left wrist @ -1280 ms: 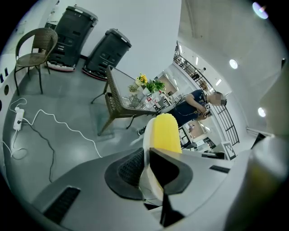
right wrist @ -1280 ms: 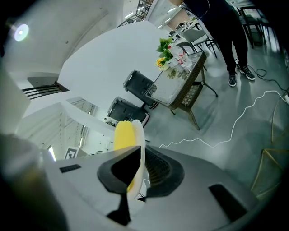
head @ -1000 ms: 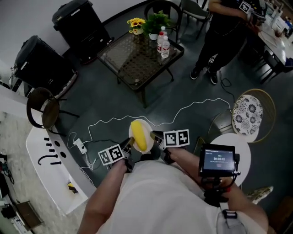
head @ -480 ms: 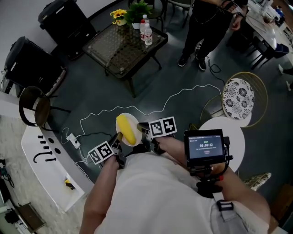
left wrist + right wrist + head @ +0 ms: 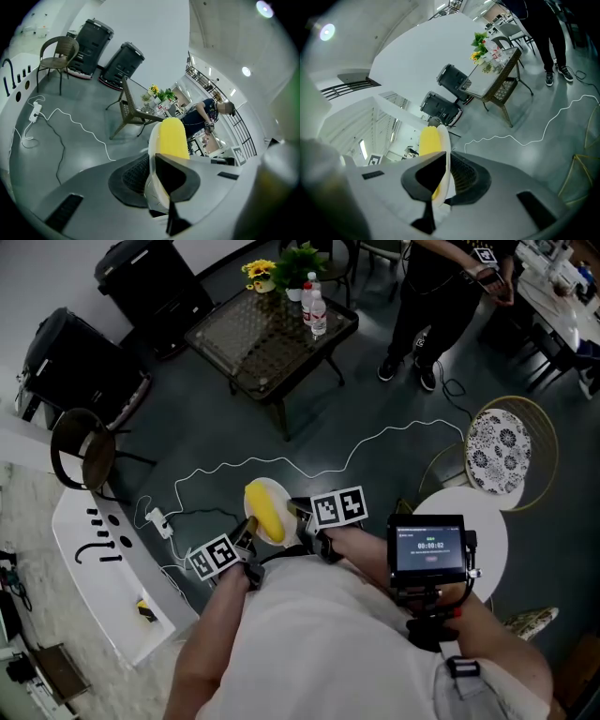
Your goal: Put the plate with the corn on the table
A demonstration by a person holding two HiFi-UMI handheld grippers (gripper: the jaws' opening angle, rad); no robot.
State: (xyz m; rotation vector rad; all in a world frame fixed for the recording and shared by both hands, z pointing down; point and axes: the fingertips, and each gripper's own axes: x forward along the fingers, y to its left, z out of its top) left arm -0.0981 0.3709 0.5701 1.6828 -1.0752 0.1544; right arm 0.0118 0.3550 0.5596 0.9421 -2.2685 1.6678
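In the head view the corn [image 5: 266, 514] covers most of the plate [image 5: 279, 495], and both rims vanish inside the jaws. The left gripper [image 5: 246, 530] and right gripper [image 5: 298, 513] are each closed narrowly on opposite edges. The plate is small and white, bearing one smooth yellow cob, and is held above the floor, well short of the table [image 5: 267, 334].
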